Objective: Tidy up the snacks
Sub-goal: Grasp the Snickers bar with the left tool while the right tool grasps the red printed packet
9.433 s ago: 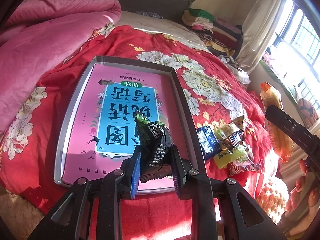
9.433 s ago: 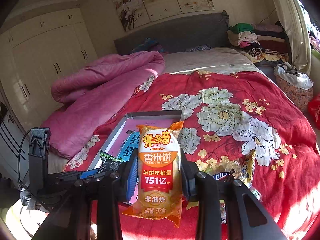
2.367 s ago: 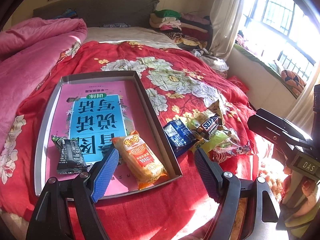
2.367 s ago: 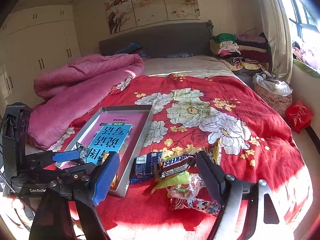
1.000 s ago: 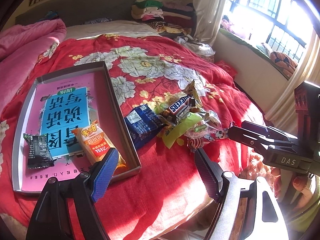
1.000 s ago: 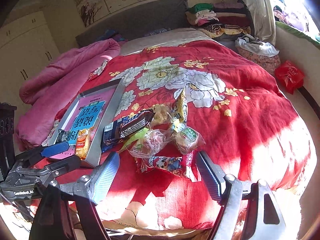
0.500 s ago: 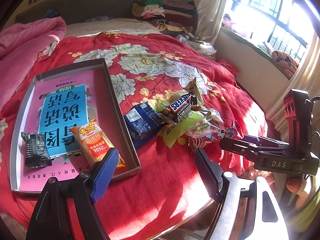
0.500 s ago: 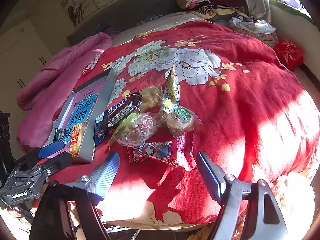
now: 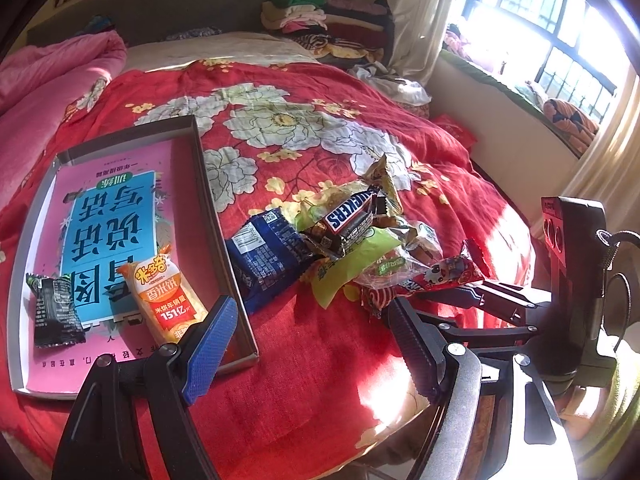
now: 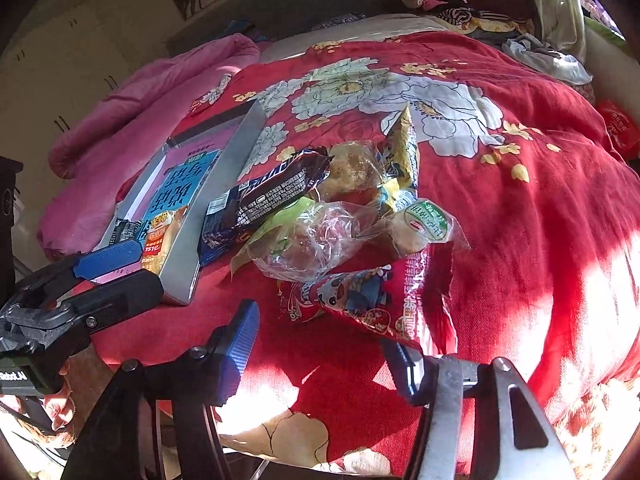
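A grey tray [image 9: 209, 200] on the red floral bedspread holds a pink and blue book, a black snack packet [image 9: 55, 312] and an orange rice-cracker pack [image 9: 165, 297]. To its right lies a pile of snacks: a blue packet [image 9: 267, 257], a Snickers bar [image 9: 351, 213], clear bags of buns [image 10: 308, 242] and a red cartoon packet [image 10: 360, 300]. My left gripper [image 9: 312, 344] hangs open and empty over the bed's near edge. My right gripper [image 10: 320, 354] is low, just in front of the red cartoon packet. Its jaws are closing, and the pads are not pressing on anything.
A pink quilt [image 9: 48, 80] is bunched at the left of the bed. Folded clothes [image 9: 320, 20] are stacked by the headboard, and a window ledge [image 9: 520, 92] runs along the right. The tray's wall [image 10: 224, 184] stands close beside the blue packet. A hand [image 10: 56, 412] holds the left gripper.
The right gripper has sunk and come closer to the snack pile, and its jaws have narrowed. The left gripper has stayed nearly where it was, still open.
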A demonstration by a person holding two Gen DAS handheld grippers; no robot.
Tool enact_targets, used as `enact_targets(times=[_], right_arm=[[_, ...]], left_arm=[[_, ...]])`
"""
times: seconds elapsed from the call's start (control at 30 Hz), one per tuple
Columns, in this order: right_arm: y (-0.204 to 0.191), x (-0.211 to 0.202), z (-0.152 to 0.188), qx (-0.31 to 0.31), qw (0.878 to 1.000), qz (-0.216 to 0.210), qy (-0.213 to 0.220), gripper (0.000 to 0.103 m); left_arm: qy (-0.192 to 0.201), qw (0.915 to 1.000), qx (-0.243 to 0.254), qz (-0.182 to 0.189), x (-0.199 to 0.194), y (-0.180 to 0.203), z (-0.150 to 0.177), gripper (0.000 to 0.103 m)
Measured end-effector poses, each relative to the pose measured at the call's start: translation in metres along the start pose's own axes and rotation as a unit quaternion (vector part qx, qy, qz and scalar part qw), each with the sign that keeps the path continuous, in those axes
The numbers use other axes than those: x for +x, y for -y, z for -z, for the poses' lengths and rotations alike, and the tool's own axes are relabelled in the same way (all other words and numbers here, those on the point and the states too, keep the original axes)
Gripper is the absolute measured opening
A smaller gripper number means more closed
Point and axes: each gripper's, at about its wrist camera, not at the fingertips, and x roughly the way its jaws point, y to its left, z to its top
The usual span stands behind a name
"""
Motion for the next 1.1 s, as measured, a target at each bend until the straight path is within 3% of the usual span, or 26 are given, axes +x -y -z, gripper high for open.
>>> enact_targets(times=[0.47,0.77,0.97,1.03,1.1], right_arm=[[-0.003,0.018,-0.007,-0.034,0.999,-0.001,-0.005,0.036],[-0.003,0.024,-0.007,-0.042,0.999,-0.01,-0.01,0.031],[0.0,0.023,-0.006,-0.036,0.999,-0.02,-0.008,0.03],[0.001,0.022,-0.006,-0.034,0.999,-0.026,-0.007,0.029],[0.002,0.02,-0.006,-0.03,0.999,-0.04,-0.006,0.028]], left_arm=[[0.0,1.0,-0.003,0.002,0.027,0.004,-0.038,0.079],[-0.02,0.9992,0.035,0.006,0.053,0.015,-0.057,0.079],[-0.031,0.9986,0.036,0.022,0.065,0.013,-0.063,0.08],[-0.034,0.9984,0.039,0.023,0.068,0.014,-0.064,0.076],[-0.039,0.9979,0.043,0.027,0.071,0.015,-0.064,0.065]])
